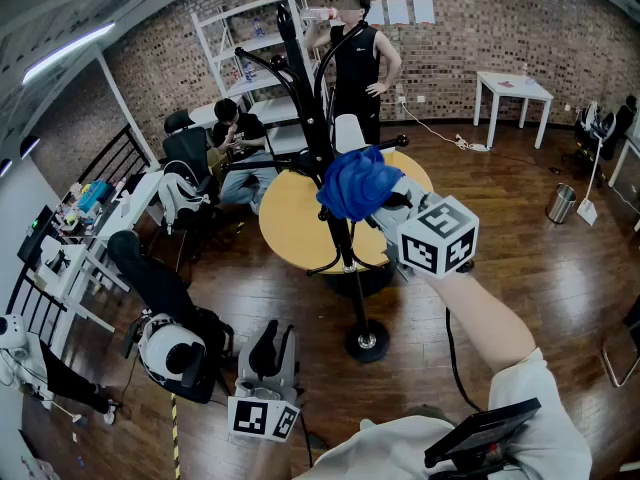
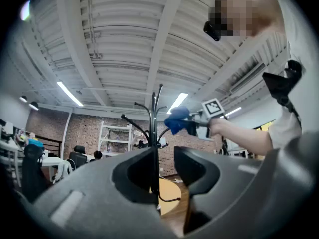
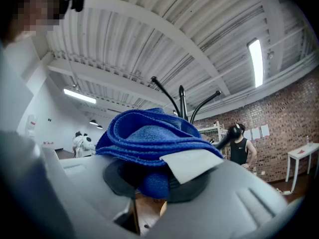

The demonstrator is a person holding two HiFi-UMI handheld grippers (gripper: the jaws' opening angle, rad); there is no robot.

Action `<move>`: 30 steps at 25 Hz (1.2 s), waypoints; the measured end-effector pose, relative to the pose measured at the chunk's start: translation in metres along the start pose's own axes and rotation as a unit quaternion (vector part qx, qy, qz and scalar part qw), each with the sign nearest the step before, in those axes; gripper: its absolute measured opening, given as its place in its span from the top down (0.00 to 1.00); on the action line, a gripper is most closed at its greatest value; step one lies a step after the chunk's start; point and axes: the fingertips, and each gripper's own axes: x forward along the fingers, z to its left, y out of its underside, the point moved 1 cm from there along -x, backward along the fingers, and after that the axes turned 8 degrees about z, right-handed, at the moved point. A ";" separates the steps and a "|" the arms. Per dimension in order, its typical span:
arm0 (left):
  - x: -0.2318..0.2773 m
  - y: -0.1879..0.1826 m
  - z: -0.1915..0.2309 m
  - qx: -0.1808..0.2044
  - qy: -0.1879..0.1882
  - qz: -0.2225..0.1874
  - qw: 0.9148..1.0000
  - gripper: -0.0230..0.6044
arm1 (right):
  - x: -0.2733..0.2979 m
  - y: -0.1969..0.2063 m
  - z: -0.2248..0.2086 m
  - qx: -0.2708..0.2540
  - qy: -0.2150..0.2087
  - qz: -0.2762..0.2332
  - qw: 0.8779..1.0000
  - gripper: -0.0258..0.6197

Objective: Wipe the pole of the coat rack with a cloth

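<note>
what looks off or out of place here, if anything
Nothing stands out. The coat rack stands upright on its base, and the blue cloth is bunched in the right hand-held gripper up beside it, as wiping would need.

1. The cloth is bright blue and terry-like, bunched into thick folded layers. It sits at the centre of the head view, clamped between the jaws of the right gripper. In the right gripper view it fills the middle of the frame, its folds spilling over the jaws.
2. The cloth lies over the right side of the pole, partway up and below the upper hooks. Whether it touches the pole cannot be told.
3. The coat rack's pole is slim, black and upright. It runs from the upper centre of the head view down to a round base on the dark wooden floor.
4. Curved black arms branch from the pole near its top, with smaller curved ones lower down.
</note>
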 end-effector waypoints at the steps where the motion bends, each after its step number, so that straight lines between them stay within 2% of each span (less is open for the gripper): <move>1: 0.001 0.001 0.004 0.001 -0.004 -0.001 1.000 0.79 | 0.016 -0.016 -0.011 0.011 0.012 0.002 1.000 0.82; 5: 0.003 0.003 0.017 -0.004 -0.020 -0.007 1.000 0.79 | 0.067 -0.067 -0.037 0.045 0.039 0.010 0.998 0.82; 8: 0.007 0.000 0.017 -0.002 -0.018 -0.015 1.000 0.79 | 0.092 -0.080 -0.050 0.090 0.047 0.016 0.995 0.81; 10: 0.013 0.001 0.021 -0.007 -0.023 -0.020 1.000 0.79 | 0.101 -0.068 -0.056 0.130 0.049 0.025 0.990 0.81; 13: 0.025 0.004 0.024 -0.014 -0.026 -0.021 0.999 0.79 | 0.106 -0.022 -0.052 0.145 0.050 0.056 0.987 0.81; 17: 0.038 0.010 0.021 -0.013 -0.029 -0.024 0.999 0.79 | 0.105 0.039 -0.042 0.111 0.055 0.090 0.988 0.81; 20: 0.042 0.018 0.017 -0.008 -0.034 -0.021 0.999 0.79 | 0.090 0.050 -0.029 0.096 0.038 0.068 0.992 0.81; 22: 0.048 0.025 0.020 -0.005 -0.035 -0.014 0.999 0.79 | 0.078 0.039 -0.011 0.076 0.010 0.037 0.996 0.81; 26: 0.075 0.039 0.042 -0.012 -0.020 -0.004 1.000 0.79 | 0.076 0.000 0.032 0.003 -0.039 -0.006 0.999 0.81; 28: 0.083 0.037 0.057 -0.009 -0.005 -0.010 1.000 0.79 | 0.086 -0.025 0.041 -0.026 -0.039 -0.017 0.999 0.81; 30: 0.095 0.030 0.075 -0.010 0.022 -0.022 0.999 0.79 | 0.101 -0.059 0.037 -0.058 -0.013 -0.022 0.998 0.81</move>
